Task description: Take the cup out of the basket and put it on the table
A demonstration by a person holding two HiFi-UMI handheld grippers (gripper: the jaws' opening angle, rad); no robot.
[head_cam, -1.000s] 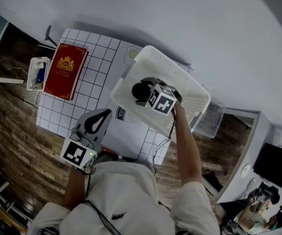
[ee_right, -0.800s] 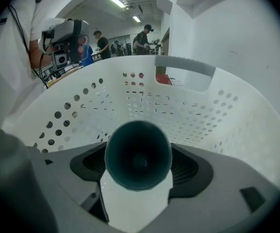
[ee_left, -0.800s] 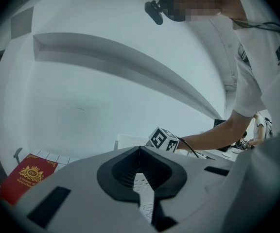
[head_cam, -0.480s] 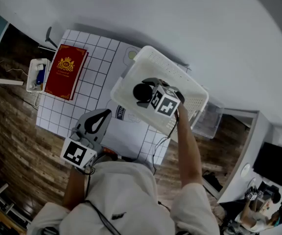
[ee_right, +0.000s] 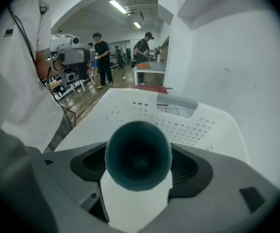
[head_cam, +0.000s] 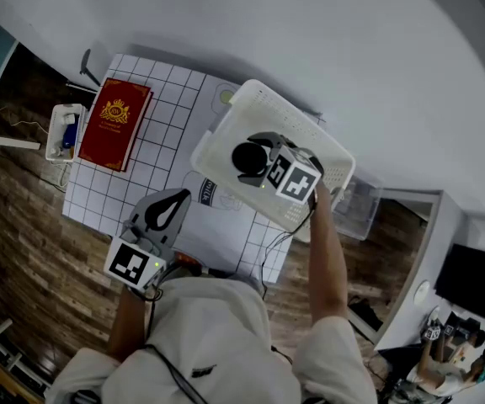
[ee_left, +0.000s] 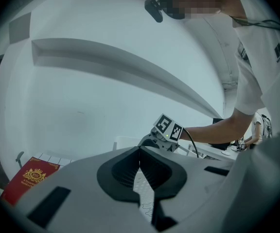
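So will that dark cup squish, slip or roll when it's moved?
The cup is probably stiff: the right gripper pinches its sides, yet the rim looks perfectly round. Its surface looks smooth, so it may be a little slippery. It's round and held tilted, so unless stood flat on the table it could roll.

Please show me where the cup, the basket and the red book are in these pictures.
cup [ee_right: 138, 160]: right gripper view, on its dark inside.
basket [head_cam: 291, 116]: head view, on its perforated far wall.
red book [head_cam: 114, 123]: head view, on the middle of its cover.
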